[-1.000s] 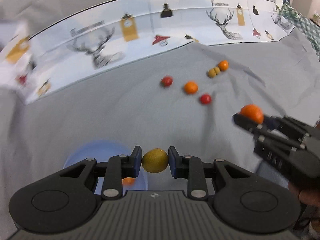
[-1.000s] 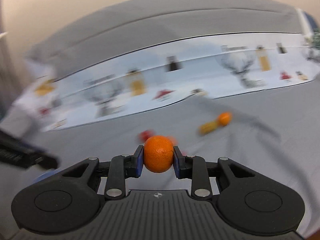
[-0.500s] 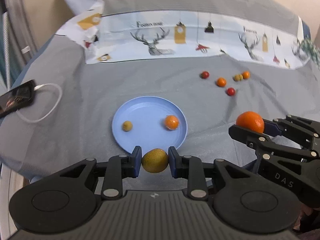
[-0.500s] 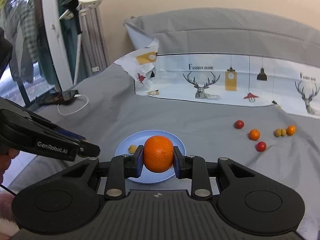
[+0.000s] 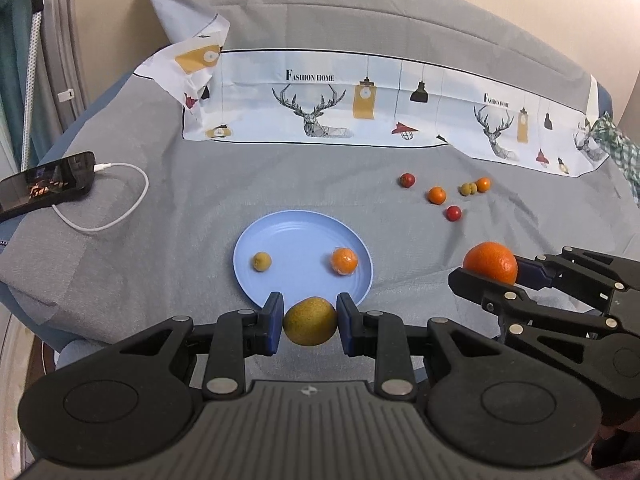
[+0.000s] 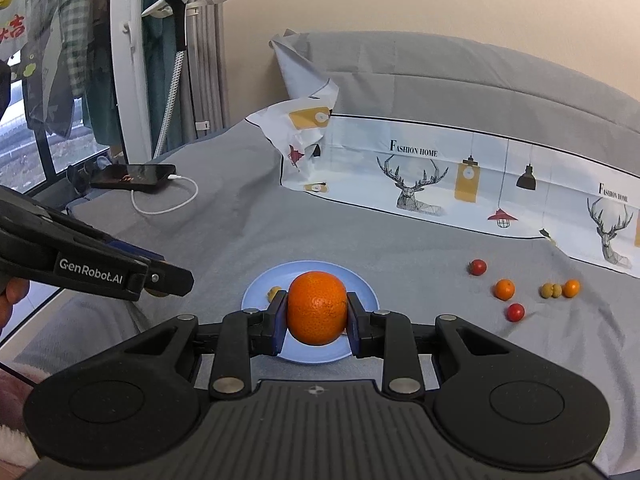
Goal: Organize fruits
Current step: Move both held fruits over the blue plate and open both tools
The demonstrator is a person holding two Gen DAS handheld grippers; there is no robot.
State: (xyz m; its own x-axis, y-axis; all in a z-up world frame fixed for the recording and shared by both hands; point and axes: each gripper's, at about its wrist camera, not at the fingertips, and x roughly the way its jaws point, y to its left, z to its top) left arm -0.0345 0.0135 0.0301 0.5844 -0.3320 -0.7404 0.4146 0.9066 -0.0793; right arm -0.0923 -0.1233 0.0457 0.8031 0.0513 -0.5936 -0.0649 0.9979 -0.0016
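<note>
My left gripper is shut on a yellow-green fruit, held over the near rim of a light blue plate. On the plate lie a small yellow-green fruit and a small orange. My right gripper is shut on a large orange, hovering in front of the plate; in the left wrist view that orange sits to the right of the plate. Several small loose fruits, red, orange and yellow-green, lie on the grey sheet at the right.
A phone on a white charging cable lies at the left edge of the bed. A printed cloth with deer and lamps spans the back. A garment steamer stand and window are at the left.
Both grippers drew back and rose with their fruits still held. The view widened from the loose fruits to the whole plate and bed, then steadied.
</note>
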